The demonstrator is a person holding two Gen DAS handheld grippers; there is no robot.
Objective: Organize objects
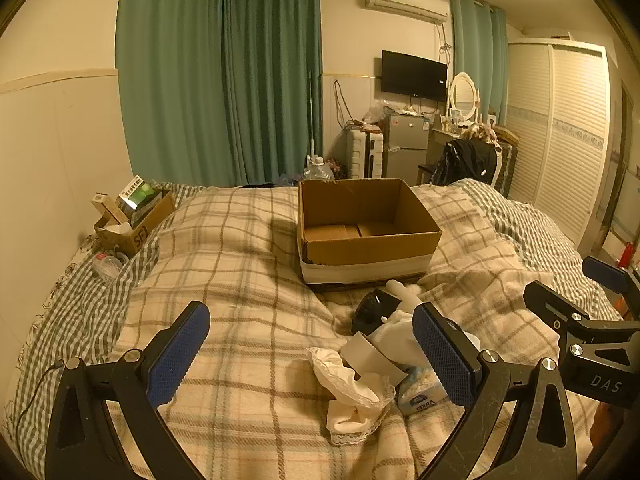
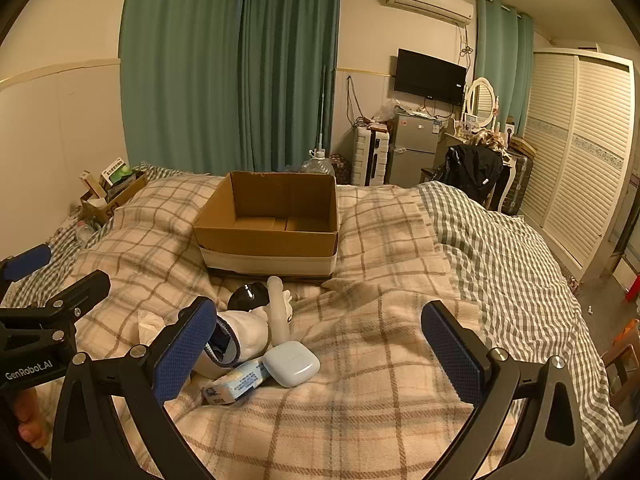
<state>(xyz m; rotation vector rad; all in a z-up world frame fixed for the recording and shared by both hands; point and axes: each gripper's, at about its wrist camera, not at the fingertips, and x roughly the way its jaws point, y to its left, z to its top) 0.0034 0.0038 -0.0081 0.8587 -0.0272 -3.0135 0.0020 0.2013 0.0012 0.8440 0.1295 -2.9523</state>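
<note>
Two spread grippers over a plaid bed, small items heaped before an open cardboard box.

From the left wrist, the left gripper (image 1: 310, 354) hangs released, jaws wide apart and holding nothing, above the plaid blanket (image 1: 240, 264). Beside its right finger lie a crumpled white cloth (image 1: 352, 396), a tissue pack (image 1: 420, 394) and a glossy black object (image 1: 374, 310); the cardboard box (image 1: 366, 246) sits just beyond them. From the right wrist, the right gripper (image 2: 320, 350) is likewise spread and holds nothing. Near its left finger lie a white earbud case (image 2: 291, 363) touching the tissue pack (image 2: 236, 386), with a pale tube (image 2: 277, 312) between them and the box (image 2: 268, 240).
</note>
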